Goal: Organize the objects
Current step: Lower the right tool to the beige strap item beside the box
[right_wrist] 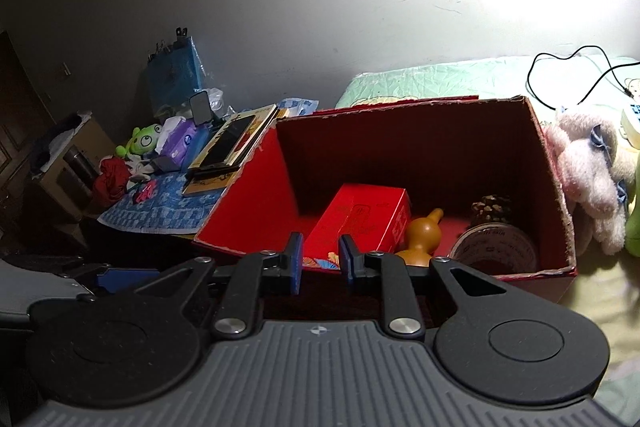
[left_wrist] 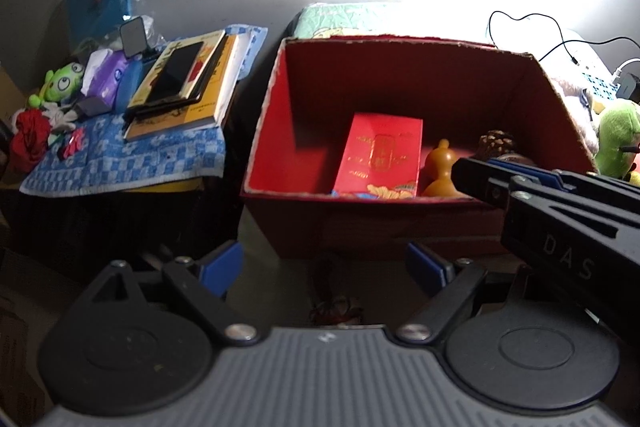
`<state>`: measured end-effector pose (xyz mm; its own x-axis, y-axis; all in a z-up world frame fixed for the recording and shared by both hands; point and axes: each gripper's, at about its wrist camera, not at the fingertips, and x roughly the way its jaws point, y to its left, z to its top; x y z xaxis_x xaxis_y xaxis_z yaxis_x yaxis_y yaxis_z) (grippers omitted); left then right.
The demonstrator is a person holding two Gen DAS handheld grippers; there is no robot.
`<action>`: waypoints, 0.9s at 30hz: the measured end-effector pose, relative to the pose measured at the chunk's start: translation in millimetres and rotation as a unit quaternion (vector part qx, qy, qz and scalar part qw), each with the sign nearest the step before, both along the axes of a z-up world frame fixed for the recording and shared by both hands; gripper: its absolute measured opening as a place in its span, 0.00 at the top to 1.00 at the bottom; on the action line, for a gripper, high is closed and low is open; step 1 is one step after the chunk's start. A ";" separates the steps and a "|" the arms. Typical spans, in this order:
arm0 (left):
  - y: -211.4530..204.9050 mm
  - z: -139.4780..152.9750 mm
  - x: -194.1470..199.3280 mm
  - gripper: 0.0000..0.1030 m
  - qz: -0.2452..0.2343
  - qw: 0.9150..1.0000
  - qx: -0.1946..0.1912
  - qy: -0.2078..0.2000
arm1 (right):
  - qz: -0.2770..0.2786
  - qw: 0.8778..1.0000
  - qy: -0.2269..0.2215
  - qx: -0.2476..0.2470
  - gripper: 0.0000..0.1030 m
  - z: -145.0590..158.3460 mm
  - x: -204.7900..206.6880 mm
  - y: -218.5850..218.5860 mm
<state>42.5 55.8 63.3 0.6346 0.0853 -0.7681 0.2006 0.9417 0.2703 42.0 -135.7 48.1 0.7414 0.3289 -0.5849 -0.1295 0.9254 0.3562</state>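
The left gripper (left_wrist: 322, 267) stands wide with nothing between its pads, just before the red box (left_wrist: 400, 227). The right gripper (right_wrist: 320, 259) is narrow and holds nothing, over the box's near edge. Inside the box a red packet (right_wrist: 360, 219), a brown gourd (right_wrist: 422, 233), a pine cone (right_wrist: 492, 209) and a round tin (right_wrist: 498, 247) rest on the bottom, while books (left_wrist: 188, 87) sit on the blue checked cloth (left_wrist: 120, 159) to the left

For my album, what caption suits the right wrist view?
Empty tool hovers before a red box holding a gourd.
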 end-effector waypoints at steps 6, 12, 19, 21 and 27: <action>10.2 -12.5 -1.0 0.15 0.016 1.000 -0.001 0.018 | 0.018 0.999 0.033 0.003 0.77 -11.2 1.7 8.0; 19.5 -31.1 2.6 0.15 0.031 0.998 -0.014 0.048 | 0.032 0.995 0.092 0.018 0.76 -29.3 5.6 12.1; 27.9 -47.6 2.5 0.15 0.044 0.997 -0.017 0.068 | 0.049 0.988 0.143 0.034 0.76 -44.6 9.3 16.3; 30.7 -52.1 3.9 0.15 0.049 0.996 -0.020 0.078 | 0.053 0.985 0.160 0.042 0.76 -49.9 11.1 17.0; 37.7 -67.0 5.6 0.15 0.063 0.991 -0.035 0.110 | 0.055 0.977 0.196 0.060 0.71 -61.9 14.5 18.3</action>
